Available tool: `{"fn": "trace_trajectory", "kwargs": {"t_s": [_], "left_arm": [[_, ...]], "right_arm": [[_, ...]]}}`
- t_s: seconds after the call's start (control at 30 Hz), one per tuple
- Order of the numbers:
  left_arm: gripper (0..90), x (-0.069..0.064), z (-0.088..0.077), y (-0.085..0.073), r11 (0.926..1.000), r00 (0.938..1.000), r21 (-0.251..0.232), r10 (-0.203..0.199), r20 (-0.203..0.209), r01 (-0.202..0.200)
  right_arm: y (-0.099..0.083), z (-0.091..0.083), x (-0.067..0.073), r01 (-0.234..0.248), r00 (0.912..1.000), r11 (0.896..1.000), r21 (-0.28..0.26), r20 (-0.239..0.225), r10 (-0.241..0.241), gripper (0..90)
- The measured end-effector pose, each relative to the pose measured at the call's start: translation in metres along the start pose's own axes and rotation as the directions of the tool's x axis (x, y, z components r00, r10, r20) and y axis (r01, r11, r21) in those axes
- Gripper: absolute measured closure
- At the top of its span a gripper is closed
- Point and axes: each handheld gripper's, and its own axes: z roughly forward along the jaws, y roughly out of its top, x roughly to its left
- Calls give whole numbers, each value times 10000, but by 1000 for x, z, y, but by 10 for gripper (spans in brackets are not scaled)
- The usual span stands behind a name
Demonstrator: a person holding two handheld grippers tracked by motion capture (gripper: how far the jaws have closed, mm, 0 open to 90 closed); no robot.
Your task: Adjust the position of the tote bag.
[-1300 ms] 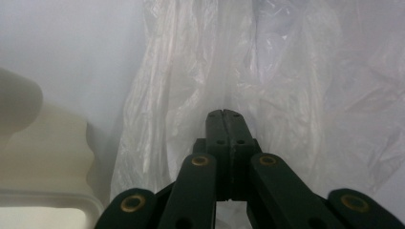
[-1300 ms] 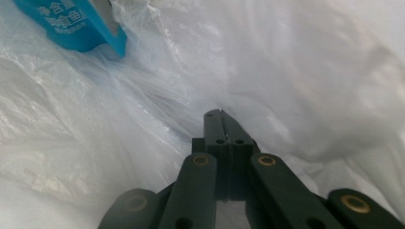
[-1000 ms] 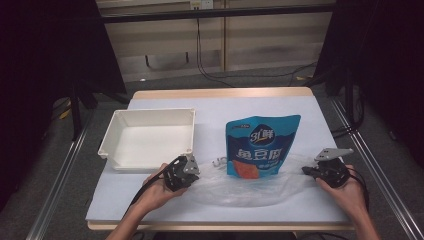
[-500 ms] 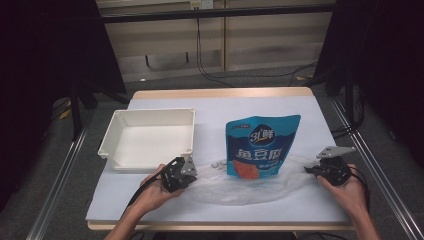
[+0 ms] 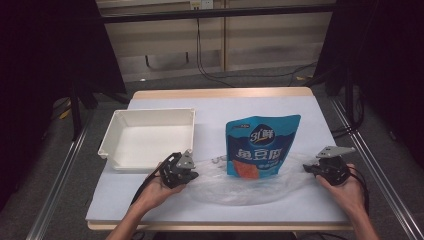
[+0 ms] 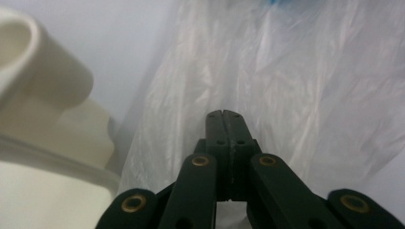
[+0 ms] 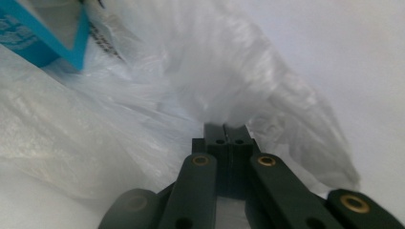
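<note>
Table edges: the table (image 5: 300,107) has a pale cover, and a wooden border shows along the far side and the near side. Dark floor lies beyond both side edges.
Open room: the far half of the cover behind the pouch is bare, also the strip between the tray and the pouch. The near strip is narrow because the hands rest there.
Count: one white tray (image 5: 150,136), one blue pouch (image 5: 260,147), one clear plastic bag (image 5: 235,187), two grippers.
Tray: it sits at the left part of the table, near the left edge, and its near right corner is just beside the left gripper.
Pouch: it lies at the middle of the table, and its lower end rests on the plastic bag.
Plastic bag place: it is spread flat on the near middle of the table, between the two grippers, from one to the other.
Left gripper (image 5: 192,174): it is at the left end of the bag. In the left gripper view the jaws are pressed together over the film (image 6: 267,86); whether film is caught between them I cannot tell.
Right gripper (image 5: 309,169): it is at the right end of the bag. In the right gripper view the jaws are pressed together and the crumpled film (image 7: 229,81) rises straight from their tips, so they pinch it.
</note>
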Motion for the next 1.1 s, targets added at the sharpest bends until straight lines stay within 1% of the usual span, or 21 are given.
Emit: {"fn": "trace_trajectory", "kwargs": {"t_s": [0.03, 0.07, 0.1, 0.13, 0.23, 0.37, 0.4, 0.43, 0.47, 0.5, 0.53, 0.6, 0.67, 0.73, 0.8, 0.83, 0.9, 0.97, 1.0, 1.07, 1.1], "left_arm": [[900, -2, 0, 2, 9993, 9995, -244, -293, 113, 295], [900, -1, -2, 3, 9999, 9997, -53, -102, 237, 103], [900, -3, -1, 4, 9989, 9994, -356, -283, 180, 289], [900, -2, -1, 5, 9990, 9995, -358, -258, 203, 265], [900, -1, -1, 8, 9953, 9964, -705, -624, 581, 664], [900, -1, -2, 12, 9954, 9972, -786, -499, 553, 541], [900, -3, -2, 13, 9924, 9962, -989, -672, 557, 725], [900, -2, -4, 14, 9909, 9949, -1111, -684, 742, 764], [900, -3, -6, 15, 9891, 9947, -1221, -745, 706, 828], [900, -3, -8, 16, 9885, 9947, -1322, -625, 815, 730], [900, -3, -9, 18, 9857, 9935, -1493, -650, 932, 785], [900, -3, -10, 22, 9830, 9933, -1623, -721, 905, 861], [900, -3, -12, 25, 9773, 9911, -1859, -828, 1044, 1013], [900, -4, -13, 28, 9756, 9912, -1978, -742, 1098, 949], [900, -6, -14, 31, 9743, 9904, -2052, -696, 1192, 932], [900, -7, -14, 33, 9767, 9912, -1975, -618, 1173, 843], [900, -8, -12, 35, 9766, 9901, -1988, -577, 1279, 826], [900, -9, -11, 37, 9771, 9890, -1927, -654, 1325, 904], [900, -9, -9, 38, 9744, 9867, -1986, -772, 1431, 1050], [900, -8, -6, 42, 9768, 9871, -1855, -818, 1373, 1068], [900, -6, -3, 44, 9762, 9855, -1857, -857, 1462, 1124]], "right_arm": [[0, 0, 1, 130, 9999, 9999, -25, 36, -130, 900], [1, 0, 3, 47, 10000, 10000, 21, -61, -47, 900], [1, 0, 4, 149, 9998, 9999, -54, -111, -150, 900], [2, -1, 6, 66, 9998, 9999, -99, -164, -67, 900], [5, -7, 9, 204, 9989, 9982, -558, -404, -227, 900], [10, -13, 13, 146, 9977, 9949, -1001, -647, -212, 900], [11, -14, 14, 149, 9979, 9946, -1031, -615, -214, 900], [12, -16, 15, 156, 9973, 9931, -1162, -690, -238, 900], [14, -17, 16, 231, 9967, 9920, -1239, -740, -325, 900], [17, -20, 17, 386, 9971, 9916, -1236, -611, -464, 900], [19, -22, 17, 414, 9967, 9914, -1240, -642, -496, 900], [21, -26, 16, 179, 9950, 9876, -1557, -946, -329, 900], [23, -25, 20, 221, 9945, 9869, -1601, -978, -382, 900], [25, -24, 24, 290, 9927, 9860, -1642, -1106, -476, 900], [28, -24, 29, 338, 9912, 9852, -1678, -1204, -546, 900], [29, -24, 31, 373, 9901, 9852, -1672, -1273, -590, 900], [32, -24, 36, 486, 9889, 9840, -1712, -1299, -715, 900], [35, -25, 40, 691, 9871, 9835, -1675, -1314, -917, 900], [36, -26, 42, 646, 9853, 9832, -1707, -1450, -899, 900], [38, -27, 48, 656, 9823, 9814, -1806, -1615, -954, 900], [40, -26, 51, 774, 9807, 9809, -1782, -1635, -1071, 900]]}}
